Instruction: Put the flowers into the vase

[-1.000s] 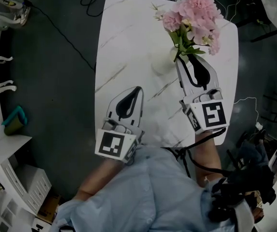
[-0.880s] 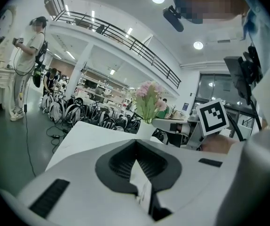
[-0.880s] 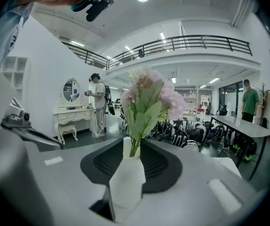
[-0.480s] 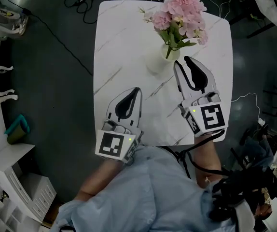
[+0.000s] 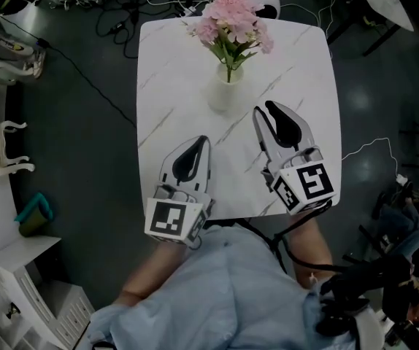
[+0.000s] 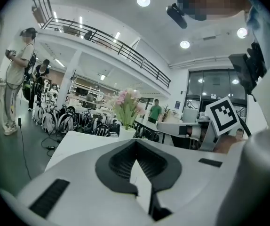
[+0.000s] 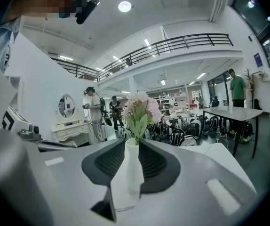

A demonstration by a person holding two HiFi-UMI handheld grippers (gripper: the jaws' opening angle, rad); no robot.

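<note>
Jaws of the right gripper (image 7: 132, 147) stand apart and are closing, with nothing between the pads. Through their gap, at 12 o'clock in the right gripper view, the vase (image 7: 134, 173) shows upright on the table (image 5: 173, 71), but it stands beyond the tips, not within them. From the head view the vase is at about 10 o'clock from those tips, near them yet clear of them. Pink flowers (image 5: 231, 13) already sit in the vase, their green stems going down into its neck and the blooms spreading above its mouth

Jaws of the left gripper (image 6: 136, 142) are clenched tip to tip on nothing, with only a thin wedge of table showing between the pads behind the tips. In the left gripper view the vase and flowers lie at about 11 o'clock above the tips, well ahead on the table. From the head view they are at 1 o'clock from the left gripper and well apart from it

Both grippers hover over the near half of the table, the left at about 7 o'clock on the tabletop and the right at about 5 o'clock, while the vase stands toward 12 o'clock
</note>
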